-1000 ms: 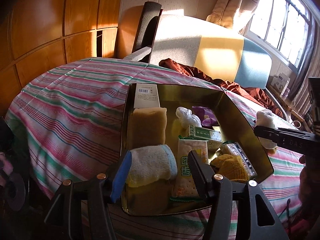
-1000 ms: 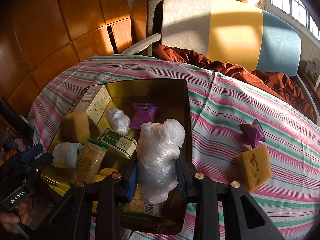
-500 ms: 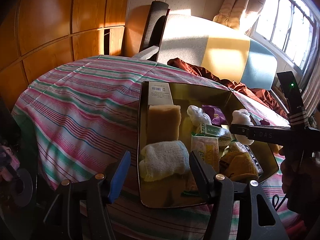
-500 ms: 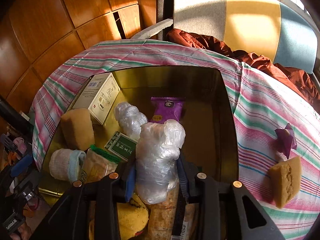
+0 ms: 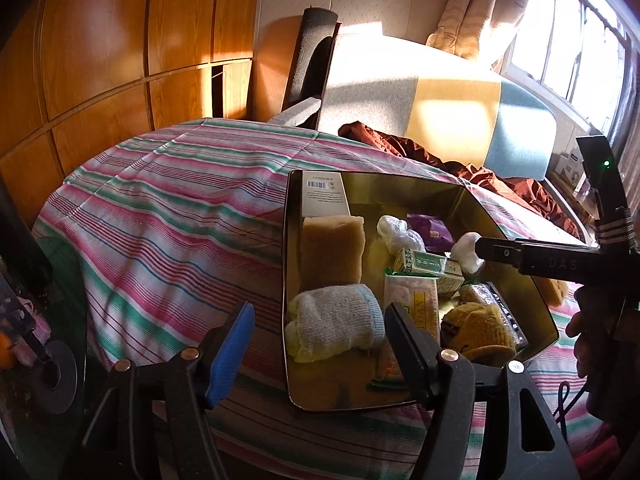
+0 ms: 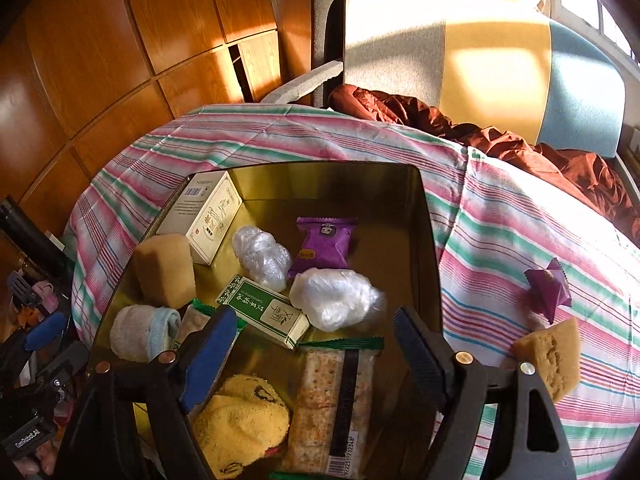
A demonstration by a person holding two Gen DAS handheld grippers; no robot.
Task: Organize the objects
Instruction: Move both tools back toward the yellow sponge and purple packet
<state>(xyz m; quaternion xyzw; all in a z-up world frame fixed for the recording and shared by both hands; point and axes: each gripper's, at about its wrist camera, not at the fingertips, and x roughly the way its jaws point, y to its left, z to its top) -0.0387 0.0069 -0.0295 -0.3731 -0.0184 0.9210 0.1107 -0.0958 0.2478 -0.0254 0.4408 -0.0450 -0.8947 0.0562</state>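
Lying beyond the right gripper (image 6: 314,346) fingers: plastic bundle (image 6: 334,298).

Right wrist view: cracker packet (image 6: 336,408) is running off the bottom edge; its near end is not showing. Yellow sock (image 6: 240,428) is lying partly behind the near gripper finger. Sponge (image 6: 550,354) on the right is being cut by the gripper frame. Left wrist view: small boxes (image 5: 570,164) at the far right are reading too small to identify.
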